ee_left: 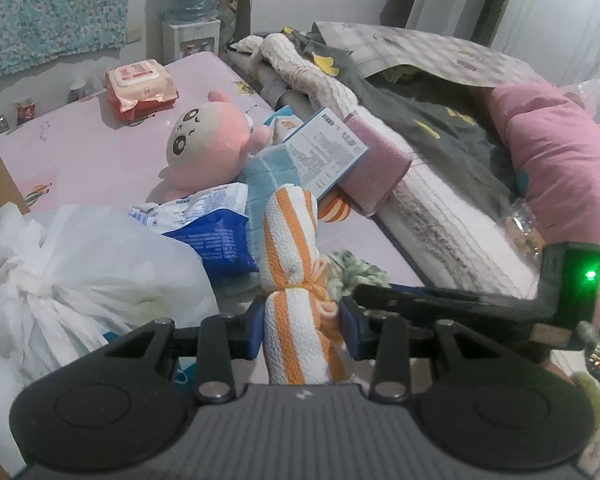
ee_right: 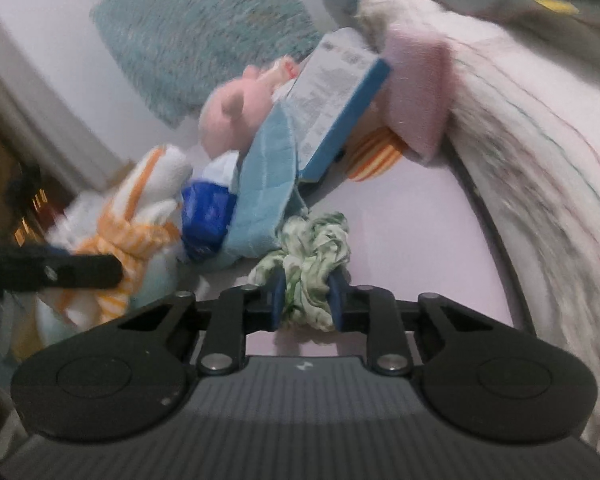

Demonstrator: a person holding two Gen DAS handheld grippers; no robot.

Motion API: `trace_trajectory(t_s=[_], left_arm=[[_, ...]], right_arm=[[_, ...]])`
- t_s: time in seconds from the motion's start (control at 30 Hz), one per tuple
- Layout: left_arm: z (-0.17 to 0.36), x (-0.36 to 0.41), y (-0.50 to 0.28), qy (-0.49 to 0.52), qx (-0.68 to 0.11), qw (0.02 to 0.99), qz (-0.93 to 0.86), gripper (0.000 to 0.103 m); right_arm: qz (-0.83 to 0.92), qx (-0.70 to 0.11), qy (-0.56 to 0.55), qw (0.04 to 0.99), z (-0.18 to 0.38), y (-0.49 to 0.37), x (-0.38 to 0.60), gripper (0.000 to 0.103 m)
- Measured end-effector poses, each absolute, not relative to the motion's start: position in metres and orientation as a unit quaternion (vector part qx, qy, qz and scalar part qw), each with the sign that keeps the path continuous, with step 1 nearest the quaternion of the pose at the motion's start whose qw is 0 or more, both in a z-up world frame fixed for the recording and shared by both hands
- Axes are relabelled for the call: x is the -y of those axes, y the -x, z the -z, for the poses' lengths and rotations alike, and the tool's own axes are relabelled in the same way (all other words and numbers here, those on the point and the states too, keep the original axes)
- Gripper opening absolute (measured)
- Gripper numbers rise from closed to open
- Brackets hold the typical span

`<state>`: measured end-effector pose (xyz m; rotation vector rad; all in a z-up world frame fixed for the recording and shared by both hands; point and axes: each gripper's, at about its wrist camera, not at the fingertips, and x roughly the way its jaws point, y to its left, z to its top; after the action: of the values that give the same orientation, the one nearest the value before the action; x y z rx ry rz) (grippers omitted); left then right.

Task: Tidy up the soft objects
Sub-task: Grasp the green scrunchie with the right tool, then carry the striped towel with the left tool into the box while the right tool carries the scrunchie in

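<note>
My left gripper (ee_left: 300,330) is shut on an orange-and-white striped rolled towel (ee_left: 290,240), tied at its middle and held upright above the pink bed surface (ee_left: 100,152). It also shows blurred in the right wrist view (ee_right: 128,216). My right gripper (ee_right: 306,300) is shut on a green-and-white patterned cloth bundle (ee_right: 316,246), which shows in the left wrist view (ee_left: 354,270) beside the towel. A pink plush toy (ee_left: 208,140) lies behind, against a light blue cloth (ee_left: 272,176) and a blue-edged box (ee_left: 324,152).
A tied white plastic bag (ee_left: 80,268) sits at left, with a blue-white packet (ee_left: 216,236) beside it. A wet-wipes pack (ee_left: 140,84) lies farther back. Rolled blankets (ee_left: 440,208), a grey cloth and a pink pillow (ee_left: 560,160) pile up at right. A pink foam block (ee_left: 380,164) rests on them.
</note>
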<state>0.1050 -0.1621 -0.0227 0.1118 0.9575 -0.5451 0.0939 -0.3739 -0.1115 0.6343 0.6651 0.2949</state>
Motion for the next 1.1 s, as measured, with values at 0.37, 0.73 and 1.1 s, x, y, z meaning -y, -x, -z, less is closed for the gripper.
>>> trace_trajectory(t_s=[0.37,0.73,1.1], left_arm=[[-0.016,0.129,-0.071,-0.001,-0.413,0.870,0.269,0.040],[-0.071,0.006,-0.042,0.061,-0.332,0.932,0.134,0.040],[-0.076,-0.135,-0.114,0.039,-0.350,0.935,-0.046,0.040]], right_arm=[[-0.233,-0.219,-0.474,0.820,0.071,-0.044,0.391,0.020],[-0.401,-0.223,-0.433,0.776,-0.007,-0.101,0.292,0.020],[-0.479,-0.319,-0.335,0.746,-0.071,-0.217,0.103,0.020]])
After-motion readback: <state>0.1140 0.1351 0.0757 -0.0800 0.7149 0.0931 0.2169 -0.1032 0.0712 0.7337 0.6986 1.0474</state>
